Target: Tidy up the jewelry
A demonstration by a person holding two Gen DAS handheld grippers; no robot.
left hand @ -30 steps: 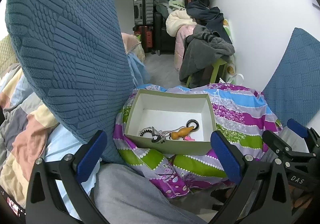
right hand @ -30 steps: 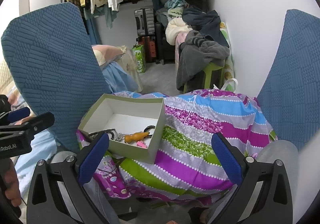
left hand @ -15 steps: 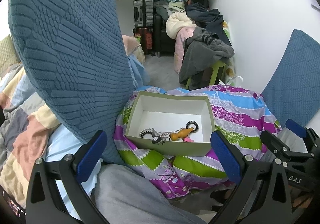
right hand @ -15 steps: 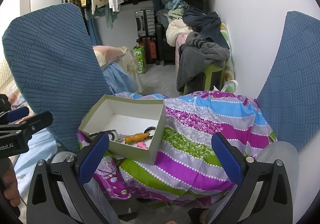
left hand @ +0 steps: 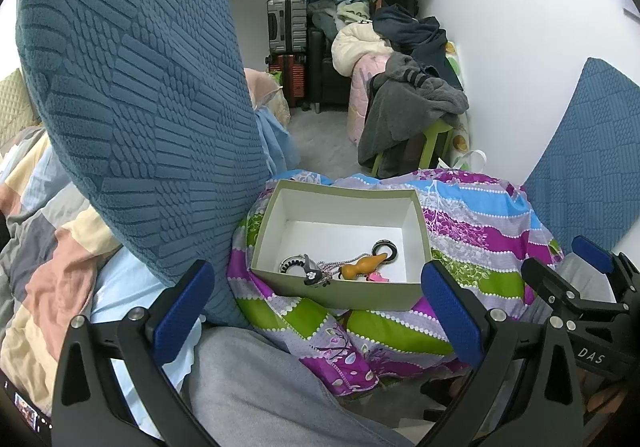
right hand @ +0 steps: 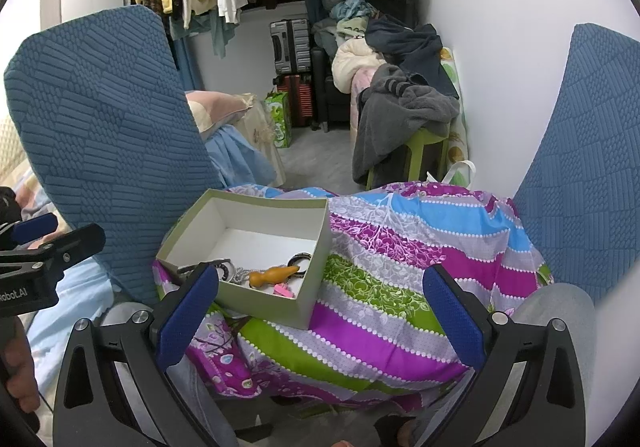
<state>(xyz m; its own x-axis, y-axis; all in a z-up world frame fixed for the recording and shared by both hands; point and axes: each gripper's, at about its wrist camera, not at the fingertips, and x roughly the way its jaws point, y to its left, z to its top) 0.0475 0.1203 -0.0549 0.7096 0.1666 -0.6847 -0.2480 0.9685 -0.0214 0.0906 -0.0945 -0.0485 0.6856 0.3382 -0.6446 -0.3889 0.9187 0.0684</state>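
Jewelry point(left hand: 340, 267) lies heaped in the near end of an open green box point(left hand: 348, 297) with a white inside, which sits on a striped, flowered quilt point(right hand: 400, 287). Among the pieces are an orange gourd-shaped pendant point(left hand: 362, 265), a dark ring point(left hand: 385, 248) and a beaded chain point(left hand: 330, 267). Both tools hover short of the box: the left hand-held gripper point(left hand: 316, 313) and the right hand-held gripper point(right hand: 320, 313) are spread wide and carry nothing. A tall blue cushion point(left hand: 132, 107) stands just left of the box.
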